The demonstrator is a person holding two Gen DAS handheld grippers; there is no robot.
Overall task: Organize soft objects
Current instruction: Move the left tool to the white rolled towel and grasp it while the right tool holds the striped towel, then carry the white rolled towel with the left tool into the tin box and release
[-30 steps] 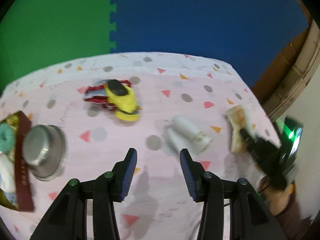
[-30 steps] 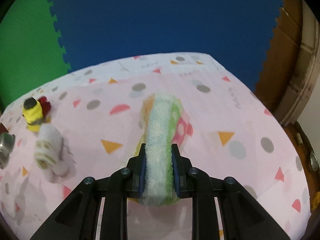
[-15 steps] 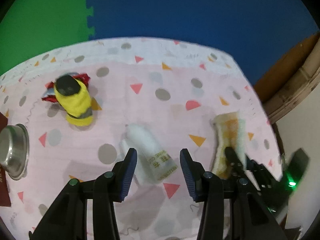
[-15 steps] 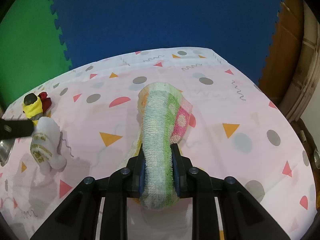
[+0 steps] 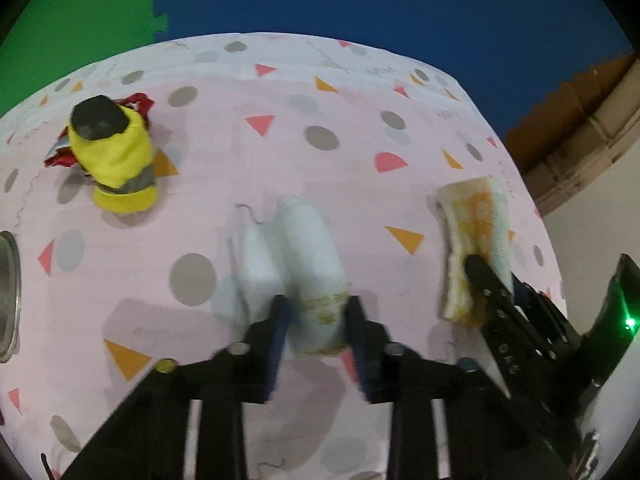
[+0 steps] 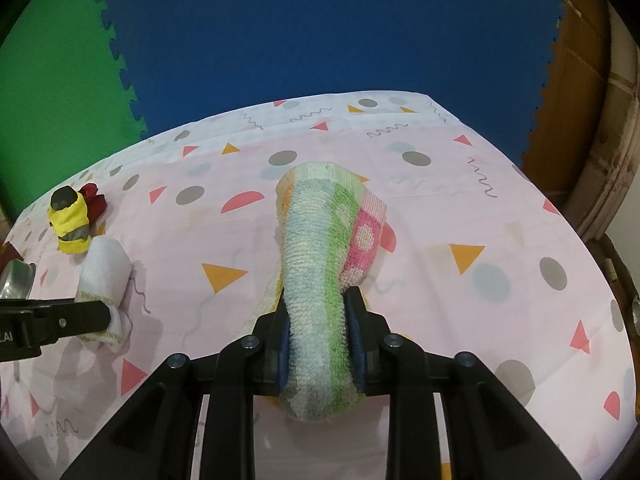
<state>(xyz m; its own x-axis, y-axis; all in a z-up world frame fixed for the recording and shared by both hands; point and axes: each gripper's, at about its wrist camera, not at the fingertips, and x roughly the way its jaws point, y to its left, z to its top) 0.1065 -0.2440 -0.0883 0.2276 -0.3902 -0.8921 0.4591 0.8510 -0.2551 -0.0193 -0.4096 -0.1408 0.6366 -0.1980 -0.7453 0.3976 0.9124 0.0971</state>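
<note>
From our left wrist camera we see the left tongs (image 5: 316, 320) standing apart on either side of the near end of the white rolled sock (image 5: 308, 264), which lies on the counter (image 5: 280, 120) with its patterned pink cloth. This view is blurred, so we cannot tell whether the pads actually press the sock. The right wrist camera shows the same sock (image 6: 105, 276) from the side, with one finger of the left tongs (image 6: 60, 322) lying across its near end.

Our right tongs (image 6: 318, 340) are clamped on the striped towel (image 6: 320, 264), a folded roll of pale blue, green and pink terry that rises forward from between the pads above the cloth. In the left view we see only the towel's orange and white side (image 5: 472, 232), with the right tongs (image 5: 486, 284) gripping it near the counter's right edge.

The yellow sock bundle (image 5: 114, 160) lies far left, touching a red cloth (image 5: 136, 102) behind it. Only the left view shows a clear rim of the metal bowl (image 5: 8, 296) at the left edge; the right view catches just a sliver of it (image 6: 16, 276).
</note>
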